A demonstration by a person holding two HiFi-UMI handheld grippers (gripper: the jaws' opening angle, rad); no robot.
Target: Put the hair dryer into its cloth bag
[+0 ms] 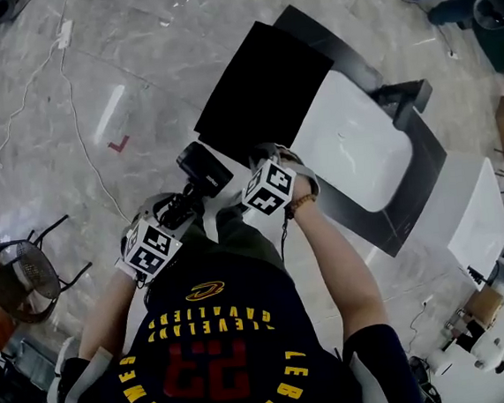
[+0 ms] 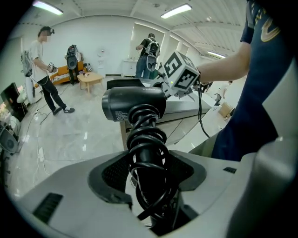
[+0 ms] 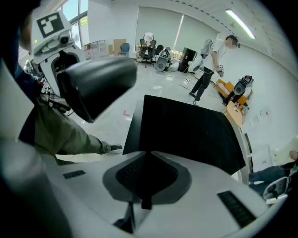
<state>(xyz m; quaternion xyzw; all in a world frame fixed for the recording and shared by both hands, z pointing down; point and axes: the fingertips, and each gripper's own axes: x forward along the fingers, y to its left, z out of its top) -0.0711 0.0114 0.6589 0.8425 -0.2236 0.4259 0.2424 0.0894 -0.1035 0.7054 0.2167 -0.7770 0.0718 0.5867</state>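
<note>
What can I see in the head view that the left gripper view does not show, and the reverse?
Only the head view: the white rounded basin and a round black mesh chair. Only the left gripper view: the left gripper clamped on the cord-wrapped handle of the black plastic hair dryer, and a low wooden table. Both: the hair dryer and the grey marble floor.

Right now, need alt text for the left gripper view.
The left gripper is clamped on the handle of a black hair dryer, its cord coiled round the handle. Behind the dryer are the other gripper's marker cube and the person's forearm; two people stand farther off.
</note>
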